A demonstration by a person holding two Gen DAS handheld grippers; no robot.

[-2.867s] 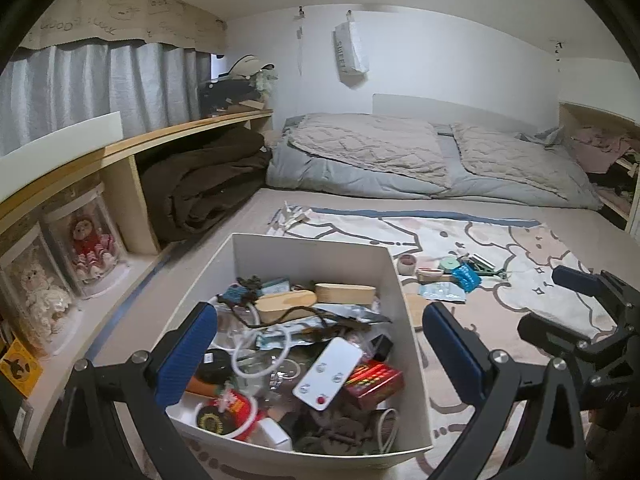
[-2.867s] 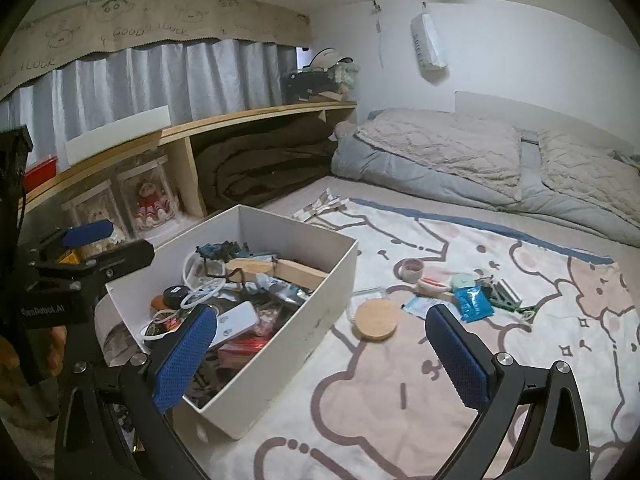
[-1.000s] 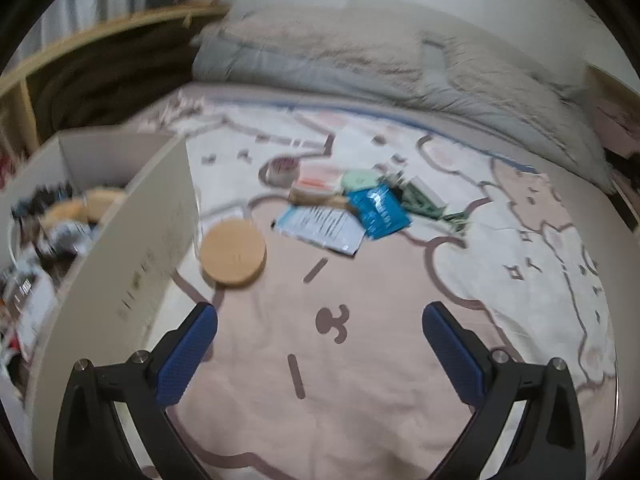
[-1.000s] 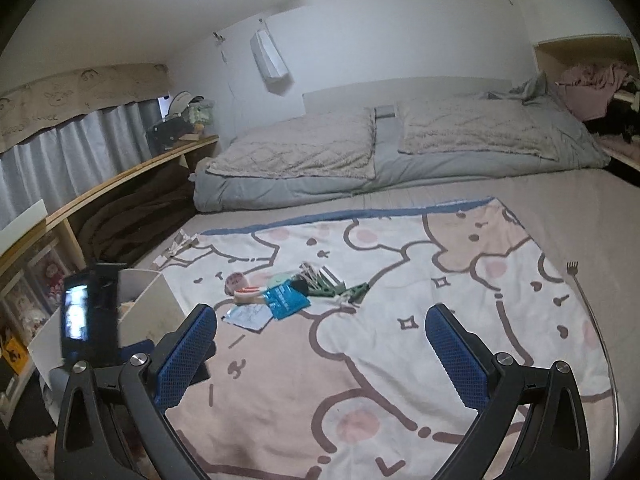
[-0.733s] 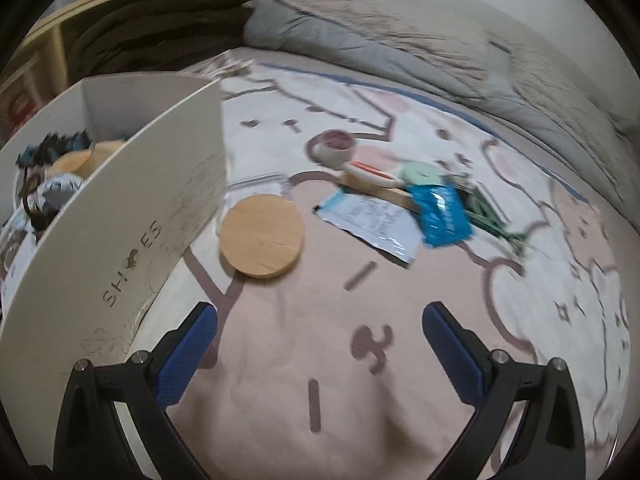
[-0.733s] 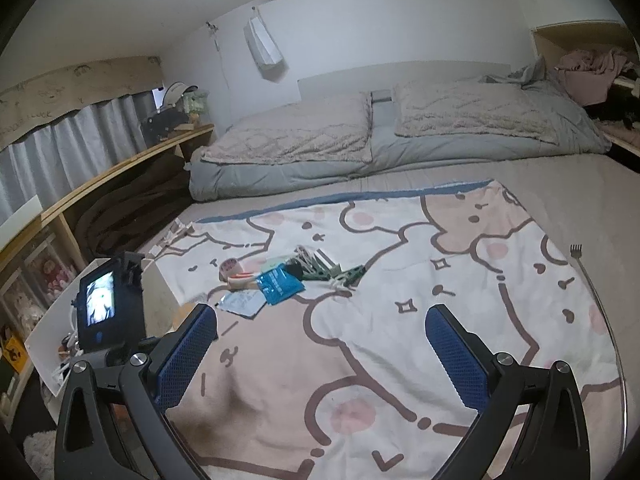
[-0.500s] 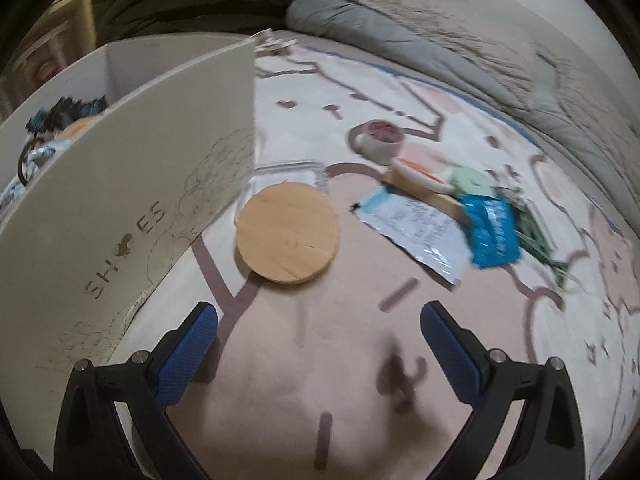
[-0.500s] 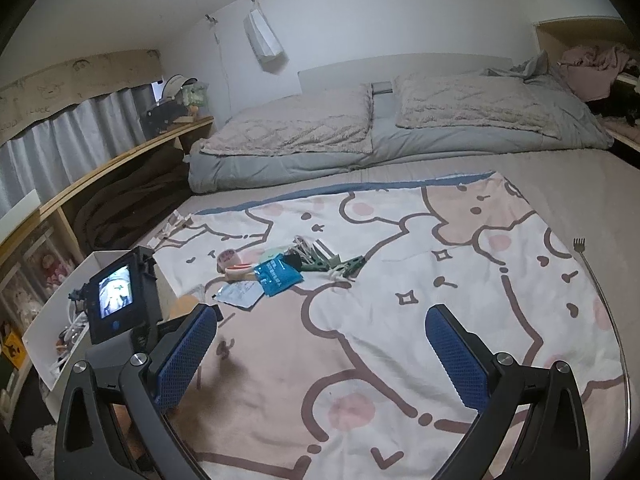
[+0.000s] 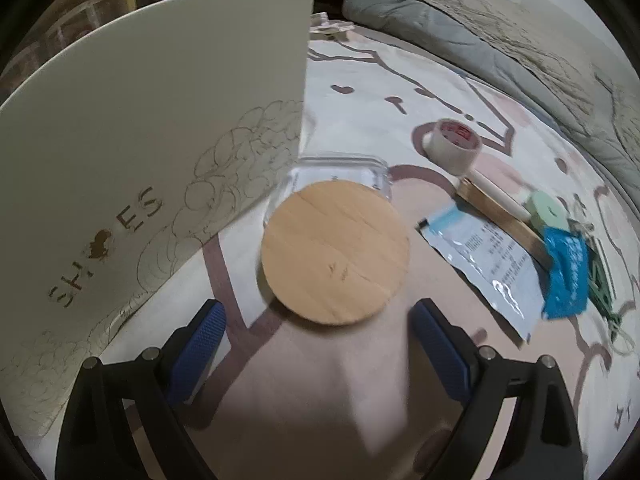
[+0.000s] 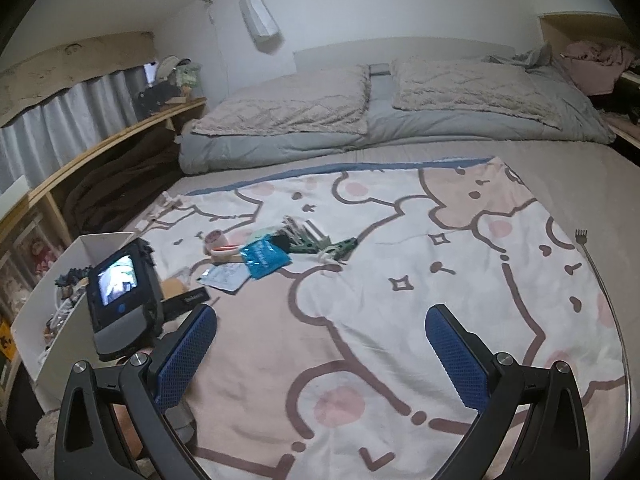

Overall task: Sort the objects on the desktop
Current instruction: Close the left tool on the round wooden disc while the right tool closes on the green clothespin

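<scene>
A round wooden lid lies on the bear-print blanket, against a clear square dish. My left gripper points down at it with jaws closing; the lid's near edge sits between the blue pads, untouched. To the right lie a tape roll, a white sachet, a blue packet and a green disc. The white shoe box stands at the left. My right gripper hovers open over bare blanket, with nothing between its fingers. It sees the same pile of objects ahead.
In the right wrist view the left gripper's body with its small screen stands by the box. Bedding and pillows fill the back, a wooden shelf runs along the left, and a thin fork-tipped rod lies at the blanket's right edge.
My left gripper has swung from over the box to the blanket and sunk close to the wooden lid, its jaws narrowing a little. The right gripper dipped slightly.
</scene>
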